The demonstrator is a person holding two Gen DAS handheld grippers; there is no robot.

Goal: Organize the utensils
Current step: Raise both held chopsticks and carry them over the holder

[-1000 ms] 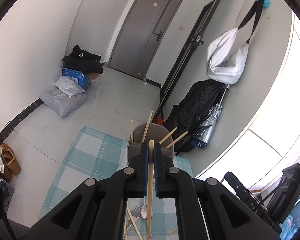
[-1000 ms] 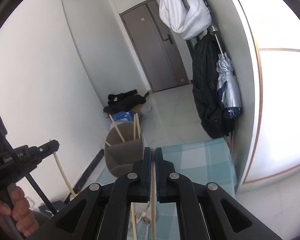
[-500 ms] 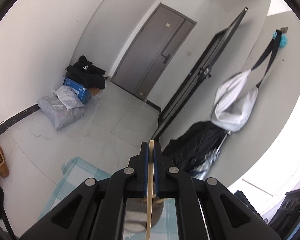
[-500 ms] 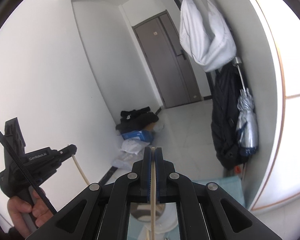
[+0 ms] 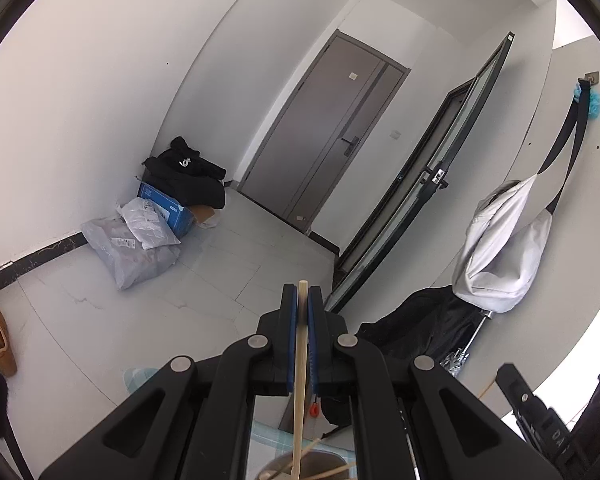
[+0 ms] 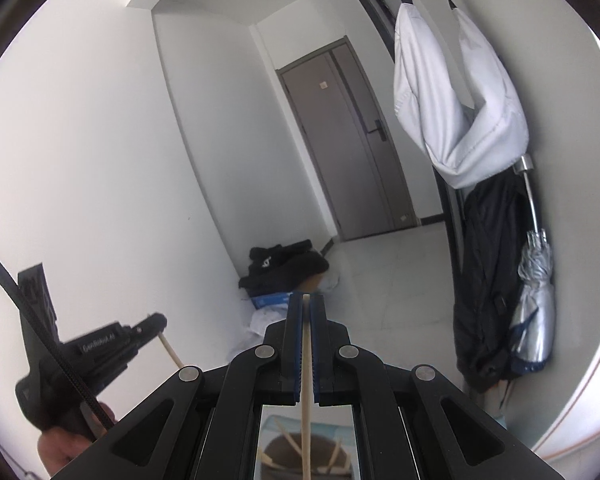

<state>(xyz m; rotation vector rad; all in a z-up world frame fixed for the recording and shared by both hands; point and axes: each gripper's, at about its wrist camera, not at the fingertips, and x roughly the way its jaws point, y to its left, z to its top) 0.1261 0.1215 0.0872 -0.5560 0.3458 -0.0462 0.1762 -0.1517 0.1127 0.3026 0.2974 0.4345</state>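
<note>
Above the round grey holder (image 6: 300, 454), already bristling with sticks, each gripper, left (image 5: 300, 312) and right (image 6: 306, 320), clamps one pale wooden chopstick (image 5: 299, 380), neither yet dropped in.

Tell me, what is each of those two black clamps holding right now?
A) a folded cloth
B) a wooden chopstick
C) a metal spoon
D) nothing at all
B: a pale wooden chopstick runs between the shut jaws of the left gripper, and another chopstick sits the same way in the right gripper.
</note>
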